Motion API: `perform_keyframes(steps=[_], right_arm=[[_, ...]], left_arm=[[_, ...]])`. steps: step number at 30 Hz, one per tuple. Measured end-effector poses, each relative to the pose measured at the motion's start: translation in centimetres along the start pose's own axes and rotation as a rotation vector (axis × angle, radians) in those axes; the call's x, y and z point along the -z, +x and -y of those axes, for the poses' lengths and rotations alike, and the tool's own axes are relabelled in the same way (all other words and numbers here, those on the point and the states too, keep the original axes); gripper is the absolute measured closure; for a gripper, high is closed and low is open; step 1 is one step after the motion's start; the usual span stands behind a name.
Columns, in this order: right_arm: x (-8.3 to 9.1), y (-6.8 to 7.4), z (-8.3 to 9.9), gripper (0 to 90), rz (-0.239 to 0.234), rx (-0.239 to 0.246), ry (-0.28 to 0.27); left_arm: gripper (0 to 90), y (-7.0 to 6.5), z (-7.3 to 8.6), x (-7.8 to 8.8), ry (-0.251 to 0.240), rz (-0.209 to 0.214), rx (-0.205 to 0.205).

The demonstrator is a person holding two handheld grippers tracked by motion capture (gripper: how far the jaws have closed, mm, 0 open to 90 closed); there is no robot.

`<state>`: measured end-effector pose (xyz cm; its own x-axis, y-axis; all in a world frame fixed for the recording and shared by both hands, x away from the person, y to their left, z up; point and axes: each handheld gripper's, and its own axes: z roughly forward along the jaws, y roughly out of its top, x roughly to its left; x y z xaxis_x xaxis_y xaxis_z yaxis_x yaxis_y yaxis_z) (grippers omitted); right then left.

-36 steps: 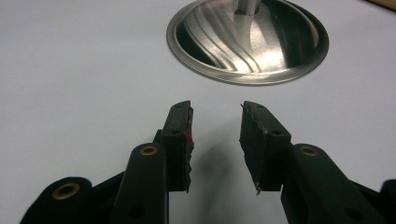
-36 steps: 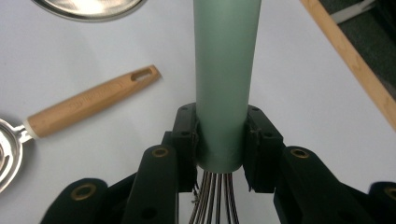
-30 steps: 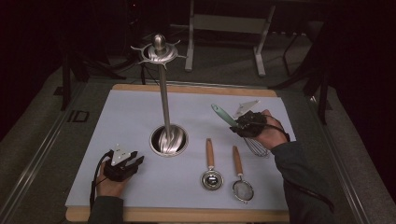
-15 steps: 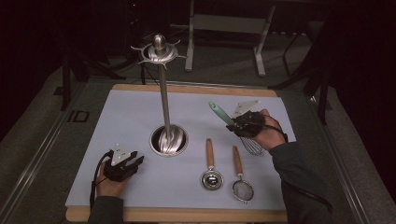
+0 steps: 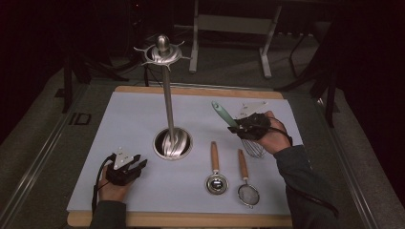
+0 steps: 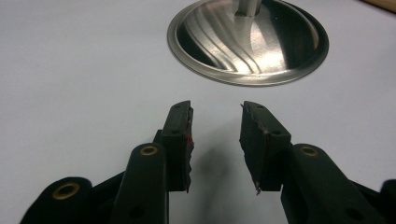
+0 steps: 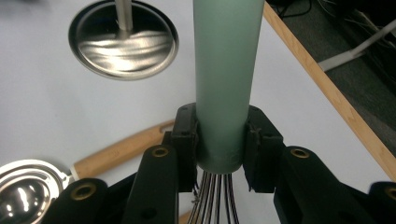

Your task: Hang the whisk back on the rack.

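My right gripper (image 5: 246, 129) is shut on a whisk (image 5: 239, 130) with a pale green handle (image 7: 224, 79), lifted off the table; its wire head (image 5: 253, 149) hangs below the hand. In the right gripper view both pads clamp the handle just above the wires (image 7: 215, 196). A tall steel utensil stand (image 5: 167, 90) with a hooked crown rises from a round base (image 5: 173, 143) mid-table. My left gripper (image 5: 136, 167) rests at the front left, open and empty, and in the left gripper view its jaws (image 6: 215, 135) point toward the stand's base (image 6: 247, 42).
A wooden-handled measuring spoon (image 5: 216, 171) and a wooden-handled small strainer (image 5: 246, 183) lie side by side on the white mat (image 5: 129, 124) in front of the whisk. The mat covers a wooden board (image 5: 191, 220). Dark floor and table legs (image 5: 265, 47) lie beyond.
The right gripper has raised the whisk a little and tilted it, so the handle points more up and to the left. The left gripper has stayed in place.
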<state>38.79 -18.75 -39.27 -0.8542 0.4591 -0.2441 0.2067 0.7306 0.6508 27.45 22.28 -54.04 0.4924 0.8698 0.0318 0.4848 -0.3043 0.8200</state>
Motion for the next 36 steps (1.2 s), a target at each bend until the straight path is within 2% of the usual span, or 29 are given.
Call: perform_keyframes(steps=[9, 22, 28, 36], right_arm=[[0.4, 0.1, -0.3, 69.5, -0.012, -0.03, -0.06], [1.0, 0.3, -1.0, 69.5, -0.02, -0.048, -0.129], [1.4, 0.6, -1.5, 69.5, -0.023, -0.05, -0.163], [2.0, 1.4, -2.2, 69.5, -0.033, -0.025, -0.192]], left_arm=[[63.9, 0.0, 0.0, 0.0, 0.001, 0.0, 0.0], [63.9, 0.0, 0.0, 0.0, 0.003, 0.001, -0.001], [64.0, 0.0, 0.0, 0.0, -0.002, 0.0, -0.001], [64.2, 0.0, 0.0, 0.0, -0.003, 0.0, -0.002]])
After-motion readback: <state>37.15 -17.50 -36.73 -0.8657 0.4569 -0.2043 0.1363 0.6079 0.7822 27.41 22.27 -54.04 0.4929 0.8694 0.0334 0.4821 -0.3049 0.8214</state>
